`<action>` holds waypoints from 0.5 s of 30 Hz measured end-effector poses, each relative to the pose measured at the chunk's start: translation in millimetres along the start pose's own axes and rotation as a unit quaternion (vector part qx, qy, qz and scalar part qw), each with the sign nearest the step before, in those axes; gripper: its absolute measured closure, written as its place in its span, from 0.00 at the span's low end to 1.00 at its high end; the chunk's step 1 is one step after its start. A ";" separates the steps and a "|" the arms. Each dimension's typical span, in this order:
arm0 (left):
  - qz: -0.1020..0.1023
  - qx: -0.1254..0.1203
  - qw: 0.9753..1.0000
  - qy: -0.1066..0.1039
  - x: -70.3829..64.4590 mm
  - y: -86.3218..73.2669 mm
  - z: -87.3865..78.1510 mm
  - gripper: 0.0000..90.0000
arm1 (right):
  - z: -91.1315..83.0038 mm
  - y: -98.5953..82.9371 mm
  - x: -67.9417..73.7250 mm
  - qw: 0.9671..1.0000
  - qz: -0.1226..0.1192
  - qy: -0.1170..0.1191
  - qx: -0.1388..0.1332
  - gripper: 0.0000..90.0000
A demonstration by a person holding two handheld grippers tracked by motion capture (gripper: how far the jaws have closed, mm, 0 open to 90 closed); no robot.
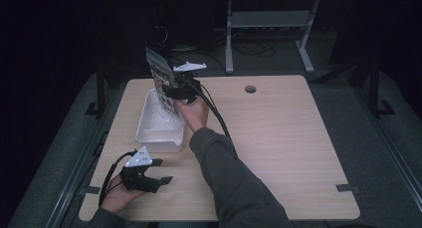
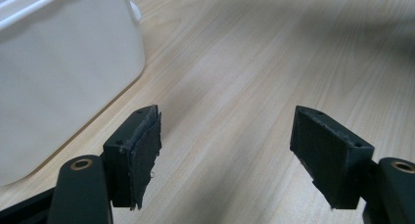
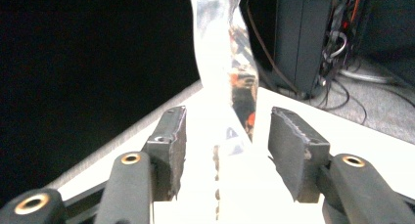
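Packet [image 1: 160, 74]: a shiny printed snack bag, upright above the far end of the white tub [image 1: 149, 133].
Right claw [image 1: 175, 92]: jaws parted either side of the packet; they seem not to pinch it, though glare hides contact.
Left claw [image 2: 227, 150]: released, empty, low over the table [image 1: 278, 138] beside the tub.
Risk: unpinched, the packet may slip and topple past the rim.
Writing: none readable; print blurred.

We find the table [image 1: 278, 138] bare and open from twelve round to six o'clock. At nine o'clock the white tub [image 1: 158, 128] blocks the way, a shiny packet [image 1: 161, 78] standing upright above it; the tub's wall rises just beside our left gripper [image 1: 161, 171].
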State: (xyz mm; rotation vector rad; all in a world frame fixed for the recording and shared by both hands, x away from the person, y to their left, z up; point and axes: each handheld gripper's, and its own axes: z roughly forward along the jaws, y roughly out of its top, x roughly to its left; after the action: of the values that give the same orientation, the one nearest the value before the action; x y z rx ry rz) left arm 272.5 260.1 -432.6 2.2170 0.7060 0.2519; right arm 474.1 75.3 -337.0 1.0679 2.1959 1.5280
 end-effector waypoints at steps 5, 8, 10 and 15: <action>0.001 -0.001 1.000 0.000 -0.5 0.4 0.3 0.30 | 17.6 8.9 0.4 0.996 -0.027 -0.022 0.081 0.52; 0.000 -0.001 1.000 -0.001 0.2 0.0 0.3 0.30 | 21.4 9.5 -1.8 0.996 -0.024 -0.022 0.083 0.61; -0.001 -0.003 1.000 -0.002 0.2 -0.1 0.0 0.30 | 23.0 9.0 -2.8 0.996 -0.018 -0.015 0.086 0.70; 0.000 -0.002 1.000 -0.002 0.0 0.1 -0.3 0.30 | 25.1 5.3 0.4 0.997 -0.019 -0.024 0.072 0.83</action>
State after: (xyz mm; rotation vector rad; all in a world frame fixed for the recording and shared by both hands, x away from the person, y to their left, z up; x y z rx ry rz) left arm 272.4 260.2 -432.4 2.2138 0.7035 0.2489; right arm 490.7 94.1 -342.5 1.0874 2.3094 1.3309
